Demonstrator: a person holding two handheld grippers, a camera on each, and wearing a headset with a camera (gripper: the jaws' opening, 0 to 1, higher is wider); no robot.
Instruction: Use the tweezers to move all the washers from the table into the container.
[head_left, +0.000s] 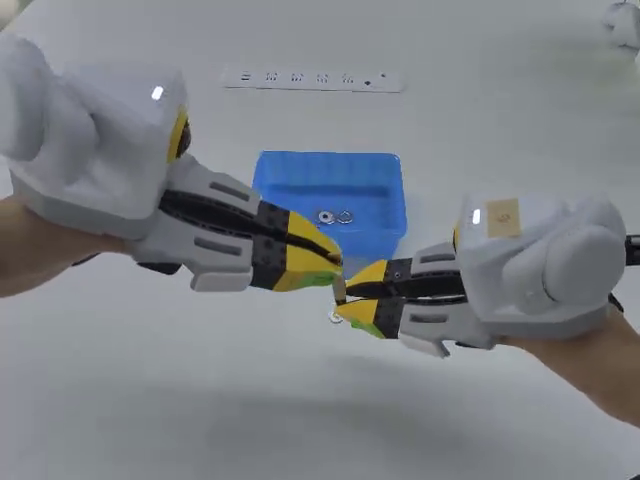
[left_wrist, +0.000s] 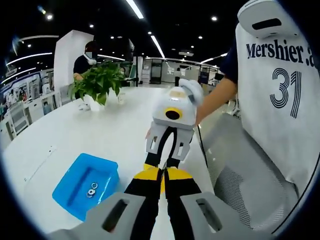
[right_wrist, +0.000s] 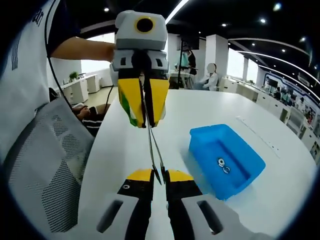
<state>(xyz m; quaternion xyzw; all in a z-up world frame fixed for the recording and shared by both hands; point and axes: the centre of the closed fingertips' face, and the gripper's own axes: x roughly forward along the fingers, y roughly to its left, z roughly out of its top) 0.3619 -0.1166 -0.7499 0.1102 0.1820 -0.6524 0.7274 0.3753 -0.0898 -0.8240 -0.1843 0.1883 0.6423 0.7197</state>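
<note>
Washers (head_left: 335, 217): two lying in blue container (head_left: 272, 185) on counter (head_left: 300, 400), so partly done; any remaining too small to tell. Left hand-held gripper (head_left: 332, 264) clamped on tweezers (right_wrist: 152, 142); right hand-held gripper (head_left: 347, 296) narrow round tips, grip unclear.

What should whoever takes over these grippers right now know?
Left gripper: shut on one end of the tweezers.
Right gripper: jaws close around the tweezer tips; grip unclear.
Done: two washers lie in the blue container.
Left to do: a small ring, perhaps a washer, lies on the table under the tips; probably move it next.
</note>
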